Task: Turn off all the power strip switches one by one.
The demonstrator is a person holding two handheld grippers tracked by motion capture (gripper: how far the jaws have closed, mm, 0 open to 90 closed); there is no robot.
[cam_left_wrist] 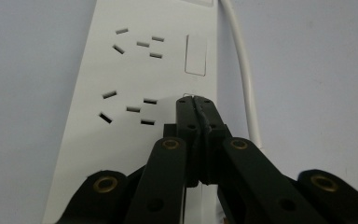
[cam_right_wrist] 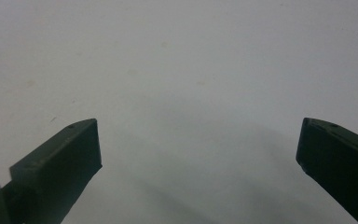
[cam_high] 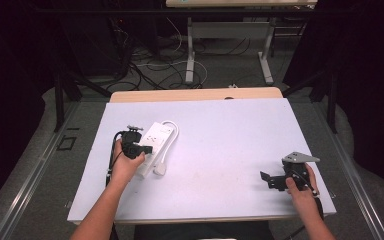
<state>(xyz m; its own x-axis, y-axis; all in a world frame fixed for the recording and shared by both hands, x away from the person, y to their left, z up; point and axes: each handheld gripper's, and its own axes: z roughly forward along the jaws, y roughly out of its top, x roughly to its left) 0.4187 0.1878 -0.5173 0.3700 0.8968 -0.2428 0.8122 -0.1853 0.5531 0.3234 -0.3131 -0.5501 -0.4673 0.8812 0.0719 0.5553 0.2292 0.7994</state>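
Note:
A white power strip [cam_high: 155, 140] lies on the left part of the white table top [cam_high: 220, 150], its cord [cam_high: 172, 131] looping round to a white plug [cam_high: 160, 169] beside it. My left gripper [cam_high: 145, 149] rests over the strip. In the left gripper view its jaws are pressed together, tips [cam_left_wrist: 194, 100] touching the power strip [cam_left_wrist: 135, 79] just below a rocker switch [cam_left_wrist: 196, 55], with the cord [cam_left_wrist: 244, 79] to the right. My right gripper [cam_high: 266, 177] hovers near the table's front right; its jaws stand wide apart over bare table [cam_right_wrist: 191, 70], with nothing between them.
Beyond the table's far wooden edge [cam_high: 195, 94] the floor holds tangled cables [cam_high: 150, 65] and the metal legs of another desk [cam_high: 227, 45]. Dark curtains stand on both sides.

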